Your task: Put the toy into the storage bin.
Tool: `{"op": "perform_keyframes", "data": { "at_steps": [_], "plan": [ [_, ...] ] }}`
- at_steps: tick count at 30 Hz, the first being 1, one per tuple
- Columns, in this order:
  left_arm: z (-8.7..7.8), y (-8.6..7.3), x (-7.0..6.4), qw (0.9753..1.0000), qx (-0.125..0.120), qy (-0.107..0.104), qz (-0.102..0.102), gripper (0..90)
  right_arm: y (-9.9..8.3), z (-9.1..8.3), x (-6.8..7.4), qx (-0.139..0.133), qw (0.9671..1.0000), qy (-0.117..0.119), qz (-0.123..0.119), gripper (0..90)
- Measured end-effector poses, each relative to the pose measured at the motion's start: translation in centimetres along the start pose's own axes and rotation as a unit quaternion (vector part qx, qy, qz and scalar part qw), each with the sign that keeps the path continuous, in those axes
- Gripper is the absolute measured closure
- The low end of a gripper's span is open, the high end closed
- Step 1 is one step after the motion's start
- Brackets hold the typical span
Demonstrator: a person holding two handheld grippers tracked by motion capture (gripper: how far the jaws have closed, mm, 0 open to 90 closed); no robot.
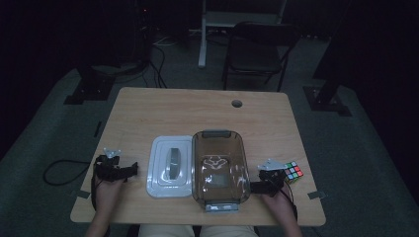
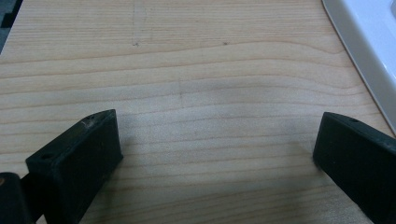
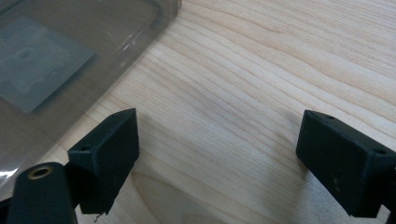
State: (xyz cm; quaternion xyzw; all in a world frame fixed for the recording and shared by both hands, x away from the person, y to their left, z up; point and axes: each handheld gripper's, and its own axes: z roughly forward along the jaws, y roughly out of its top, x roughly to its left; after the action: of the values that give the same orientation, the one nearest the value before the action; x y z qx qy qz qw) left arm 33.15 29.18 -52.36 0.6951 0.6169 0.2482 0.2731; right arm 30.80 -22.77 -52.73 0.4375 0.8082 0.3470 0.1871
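Observation:
A clear smoky plastic container [image 1: 220, 170] stands empty at the table's front middle, with grey latches at both ends. Its white lid [image 1: 170, 165] lies flat just left of it. A colourful puzzle cube [image 1: 293, 171] rests to the right of the container. My left gripper [image 1: 121, 168] sits on the table left of the lid, open. In the left gripper view my left gripper [image 2: 217, 135] has bare wood between its jaws, and the lid's edge [image 2: 369, 42] is at upper right. My right gripper [image 1: 262, 183] lies between container and cube, open. In its own view my right gripper [image 3: 219, 130] holds nothing, and the container's wall [image 3: 70, 46] is at upper left.
The wooden table [image 1: 197, 113] has a cable hole [image 1: 237, 103] near its far edge. Behind the table stand a folding chair [image 1: 259, 49] and a white post [image 1: 202, 34]. Cables lie on the dark floor at the left.

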Motion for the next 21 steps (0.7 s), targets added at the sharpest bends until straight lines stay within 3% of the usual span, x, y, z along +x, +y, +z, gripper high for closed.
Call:
{"op": "perform_keyframes", "data": {
  "at_steps": [18,21],
  "plan": [
    [0.0,0.0,0.0,1.0000,-0.001,-0.001,0.000,1.7,0.1,-0.8,0.8,0.014,0.9997,-0.018,-0.013,15.1],
    [0.0,0.0,-0.1,1.0000,0.000,-0.002,0.002,1.6,0.6,-2.1,0.8,-0.001,0.9998,-0.021,-0.005,15.1]
  ]
}}
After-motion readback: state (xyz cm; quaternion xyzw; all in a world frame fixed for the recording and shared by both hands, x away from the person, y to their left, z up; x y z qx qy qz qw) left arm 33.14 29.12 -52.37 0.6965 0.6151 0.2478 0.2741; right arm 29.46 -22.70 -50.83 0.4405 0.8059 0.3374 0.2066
